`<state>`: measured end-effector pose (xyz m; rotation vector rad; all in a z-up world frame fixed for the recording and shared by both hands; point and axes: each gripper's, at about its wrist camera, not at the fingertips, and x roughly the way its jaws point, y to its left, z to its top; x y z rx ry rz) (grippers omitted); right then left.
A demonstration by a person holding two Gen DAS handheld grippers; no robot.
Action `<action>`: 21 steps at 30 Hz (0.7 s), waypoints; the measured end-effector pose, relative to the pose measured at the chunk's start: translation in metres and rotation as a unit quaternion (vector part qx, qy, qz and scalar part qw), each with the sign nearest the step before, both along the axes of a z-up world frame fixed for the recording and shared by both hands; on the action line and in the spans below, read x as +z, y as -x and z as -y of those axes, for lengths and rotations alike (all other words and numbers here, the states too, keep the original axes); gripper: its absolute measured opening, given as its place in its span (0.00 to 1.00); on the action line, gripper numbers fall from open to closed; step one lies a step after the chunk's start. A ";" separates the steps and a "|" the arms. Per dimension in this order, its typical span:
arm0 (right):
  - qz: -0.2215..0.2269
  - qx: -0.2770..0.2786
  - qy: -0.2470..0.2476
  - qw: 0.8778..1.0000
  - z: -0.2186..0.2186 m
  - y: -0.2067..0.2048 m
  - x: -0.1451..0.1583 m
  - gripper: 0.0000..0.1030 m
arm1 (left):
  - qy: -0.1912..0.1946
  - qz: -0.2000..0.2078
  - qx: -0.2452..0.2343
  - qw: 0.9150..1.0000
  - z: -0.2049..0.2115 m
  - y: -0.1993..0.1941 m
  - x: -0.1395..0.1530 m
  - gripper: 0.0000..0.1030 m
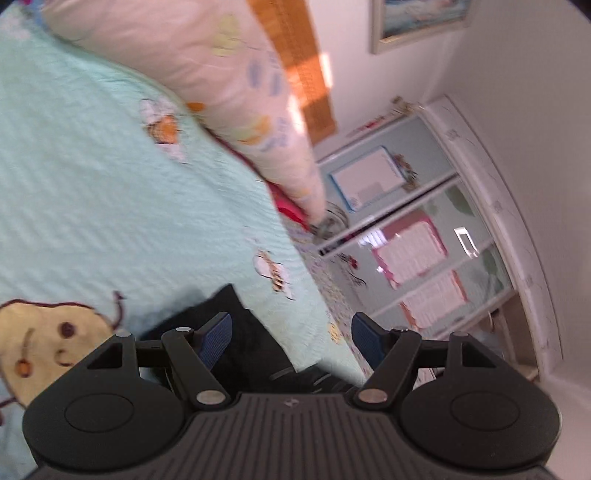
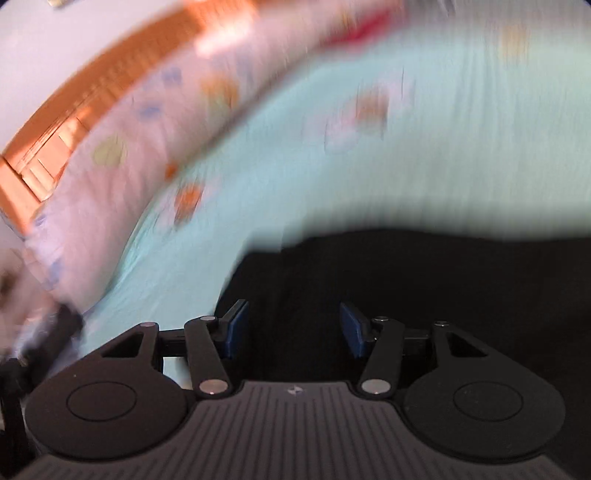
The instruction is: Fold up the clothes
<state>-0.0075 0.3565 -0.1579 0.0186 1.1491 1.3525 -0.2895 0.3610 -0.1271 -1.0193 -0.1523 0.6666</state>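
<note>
A black garment lies on the mint-green bedspread. In the blurred right wrist view it fills the lower right. My right gripper hovers over its left edge, blue pads apart; the dark cloth shows behind the gap and nothing is pinched. In the left wrist view a corner of the black garment shows below and between the fingers. My left gripper is open, its blue pads wide apart and not pressing on the cloth.
A pale patterned pillow lies along the bedspread against an orange wooden headboard. Beyond the bed's edge stands a wardrobe with sliding doors. A framed picture hangs on the white wall.
</note>
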 end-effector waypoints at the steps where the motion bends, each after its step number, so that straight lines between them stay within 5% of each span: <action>1: -0.001 0.005 -0.004 1.000 0.007 0.002 -0.004 0.52 | -0.001 -0.007 -0.009 1.000 -0.001 -0.006 -0.003 0.72; 4: -0.005 0.013 -0.015 1.000 0.026 0.008 -0.013 0.52 | 0.035 -0.018 -0.043 0.998 -0.013 -0.023 -0.027 0.72; 9: 0.028 -0.095 -0.079 0.992 0.045 -0.024 0.032 0.53 | 0.054 -0.018 -0.067 0.996 -0.023 -0.034 -0.048 0.71; 12: 0.018 -0.023 -0.103 0.994 0.005 -0.021 0.061 0.54 | 0.043 -0.052 -0.081 0.994 -0.017 -0.042 -0.047 0.71; 15: 0.096 0.078 -0.062 0.990 -0.056 0.016 0.069 0.55 | 0.047 -0.076 -0.092 0.992 -0.014 -0.047 -0.051 0.61; 17: 0.140 0.116 -0.012 0.983 -0.085 0.032 0.055 0.55 | 0.056 -0.060 -0.095 0.992 -0.016 -0.039 -0.055 0.62; 19: 0.133 0.168 0.073 0.974 -0.101 0.035 0.025 0.55 | 0.065 -0.037 -0.101 0.992 -0.018 -0.029 -0.058 0.61; 21: 0.146 0.193 0.088 0.966 -0.091 0.032 0.014 0.55 | 0.059 -0.017 -0.102 0.993 -0.017 -0.019 -0.057 0.62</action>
